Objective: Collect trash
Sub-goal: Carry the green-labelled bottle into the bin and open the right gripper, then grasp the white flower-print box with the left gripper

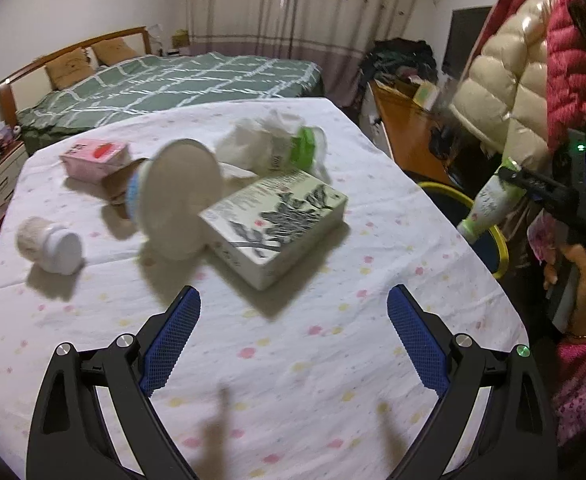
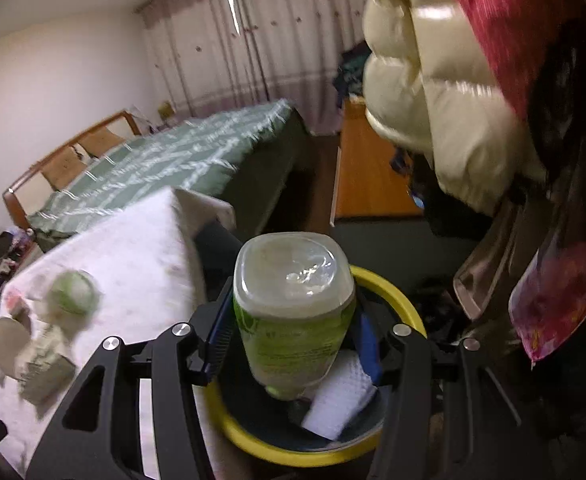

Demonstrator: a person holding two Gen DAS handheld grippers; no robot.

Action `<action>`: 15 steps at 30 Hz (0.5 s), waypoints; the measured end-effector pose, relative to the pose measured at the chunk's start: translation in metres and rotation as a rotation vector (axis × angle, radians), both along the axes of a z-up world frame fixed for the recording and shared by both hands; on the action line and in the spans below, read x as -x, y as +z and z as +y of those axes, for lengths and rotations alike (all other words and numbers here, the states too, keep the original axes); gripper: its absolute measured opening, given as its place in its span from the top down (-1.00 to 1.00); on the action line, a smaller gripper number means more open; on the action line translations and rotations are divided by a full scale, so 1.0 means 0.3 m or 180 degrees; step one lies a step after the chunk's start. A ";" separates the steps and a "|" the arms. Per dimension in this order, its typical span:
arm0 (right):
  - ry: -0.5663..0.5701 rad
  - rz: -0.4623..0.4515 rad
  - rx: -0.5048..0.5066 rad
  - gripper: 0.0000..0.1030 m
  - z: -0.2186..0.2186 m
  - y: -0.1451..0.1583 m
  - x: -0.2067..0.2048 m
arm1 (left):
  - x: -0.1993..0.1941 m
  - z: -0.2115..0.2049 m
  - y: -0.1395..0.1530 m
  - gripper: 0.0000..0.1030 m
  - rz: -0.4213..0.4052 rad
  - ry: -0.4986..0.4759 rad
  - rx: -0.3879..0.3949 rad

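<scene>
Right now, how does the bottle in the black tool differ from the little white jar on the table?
The bottle is green-labelled, see-through plastic, clamped between the right gripper's fingers over the yellow-rimmed bin, neck down. The jar is smaller, white and opaque, lying on its side on the table, untouched. Both look like empty containers.

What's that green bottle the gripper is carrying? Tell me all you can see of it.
The green bottle looks like clear plastic with a bright green label, apparently empty. The right gripper clamps its sides between blue pads, base toward the camera, neck tilted down over the yellow-rimmed bin. Nothing else touches it.
</scene>
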State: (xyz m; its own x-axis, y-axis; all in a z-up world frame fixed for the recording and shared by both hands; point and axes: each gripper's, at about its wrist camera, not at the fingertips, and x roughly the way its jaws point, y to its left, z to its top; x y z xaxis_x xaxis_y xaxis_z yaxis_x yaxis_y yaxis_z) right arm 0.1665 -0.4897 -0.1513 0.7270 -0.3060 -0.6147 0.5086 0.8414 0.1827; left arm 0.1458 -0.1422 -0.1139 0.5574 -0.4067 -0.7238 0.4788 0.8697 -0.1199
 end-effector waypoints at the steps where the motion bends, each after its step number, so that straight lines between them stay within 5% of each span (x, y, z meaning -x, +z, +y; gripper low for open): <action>1: -0.0031 0.0051 0.0007 0.02 -0.015 -0.026 -0.005 | -0.004 -0.015 -0.008 -0.81 0.0003 -0.0021 -0.0015; 15: -0.0115 0.0235 -0.0002 0.01 -0.091 -0.123 -0.004 | -0.110 -0.097 -0.101 -0.81 0.0121 -0.0002 -0.0220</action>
State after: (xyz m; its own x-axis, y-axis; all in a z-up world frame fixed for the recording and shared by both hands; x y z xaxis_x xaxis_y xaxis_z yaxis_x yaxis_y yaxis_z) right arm 0.1678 -0.5171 -0.1882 0.6682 -0.3308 -0.6664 0.5507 0.8222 0.1440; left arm 0.1789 -0.1713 -0.1443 0.5288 -0.3554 -0.7708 0.4755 0.8763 -0.0777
